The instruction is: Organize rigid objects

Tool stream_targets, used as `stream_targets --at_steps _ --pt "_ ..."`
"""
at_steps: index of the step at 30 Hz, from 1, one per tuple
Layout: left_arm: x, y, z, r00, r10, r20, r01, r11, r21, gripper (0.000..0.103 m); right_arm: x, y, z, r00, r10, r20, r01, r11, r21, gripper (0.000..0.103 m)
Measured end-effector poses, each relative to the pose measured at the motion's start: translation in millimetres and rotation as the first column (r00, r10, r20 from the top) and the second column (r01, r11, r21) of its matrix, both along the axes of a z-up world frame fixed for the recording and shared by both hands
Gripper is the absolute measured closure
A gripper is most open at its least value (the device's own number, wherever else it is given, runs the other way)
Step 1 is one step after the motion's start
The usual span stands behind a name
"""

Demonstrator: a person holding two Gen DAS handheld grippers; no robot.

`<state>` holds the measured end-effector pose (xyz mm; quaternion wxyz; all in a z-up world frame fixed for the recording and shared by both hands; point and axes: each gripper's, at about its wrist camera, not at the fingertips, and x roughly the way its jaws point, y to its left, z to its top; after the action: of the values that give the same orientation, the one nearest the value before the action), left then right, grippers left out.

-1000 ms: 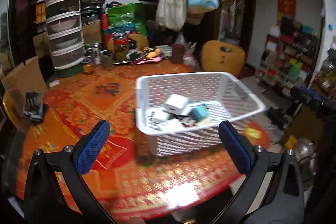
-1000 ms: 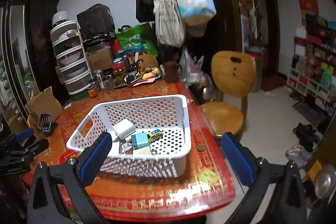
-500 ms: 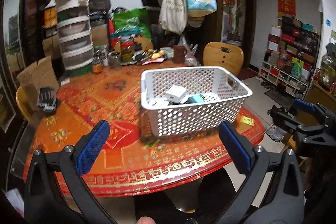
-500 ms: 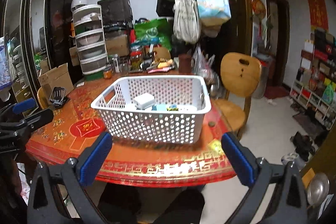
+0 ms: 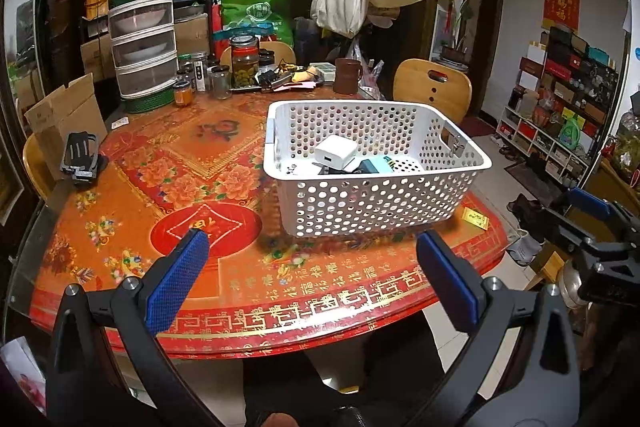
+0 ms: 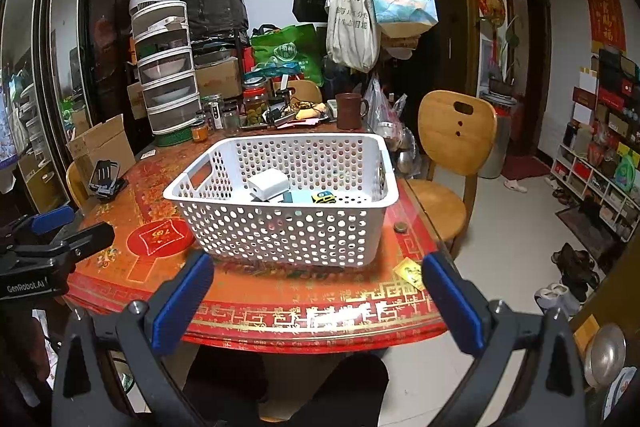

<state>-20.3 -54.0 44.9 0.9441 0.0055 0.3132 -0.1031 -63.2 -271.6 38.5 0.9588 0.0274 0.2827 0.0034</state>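
Note:
A white perforated basket (image 5: pixel 376 201) (image 6: pixel 280 231) stands on the red patterned round table (image 5: pixel 192 187) (image 6: pixel 304 299). Inside it lie a white charger block (image 5: pixel 335 155) (image 6: pixel 267 183), a teal box (image 5: pixel 376 165) (image 6: pixel 301 196) and a small yellow toy car (image 6: pixel 323 197). My left gripper (image 5: pixel 312 275) is open and empty, held back from the table's near edge; it also shows at the left of the right wrist view (image 6: pixel 56 235). My right gripper (image 6: pixel 316 295) is open and empty off the table's near edge; it shows at the right of the left wrist view (image 5: pixel 592 223).
A black object (image 5: pixel 80 157) lies at the table's left beside a cardboard box (image 5: pixel 60 115). Jars, a brown mug (image 5: pixel 347 75) and a stacked drawer tower (image 5: pixel 140 27) crowd the far side. A yellow card (image 6: pixel 409 271) and a coin (image 6: pixel 400 227) lie near the basket. A wooden chair (image 6: pixel 452 155) stands right.
Both grippers have pulled back and lowered away from the basket, so the table's near edge has come into view. The basket and its contents have not moved.

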Motion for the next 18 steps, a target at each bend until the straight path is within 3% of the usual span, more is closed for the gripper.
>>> stream_targets --at_steps 18 --pt "6.1 -2.6 -8.4 1.0 0.015 -0.021 -0.015 1.0 0.012 0.001 1.5 3.6 -2.5 1.0 0.011 -0.011 -0.011 1.0 0.004 0.0"
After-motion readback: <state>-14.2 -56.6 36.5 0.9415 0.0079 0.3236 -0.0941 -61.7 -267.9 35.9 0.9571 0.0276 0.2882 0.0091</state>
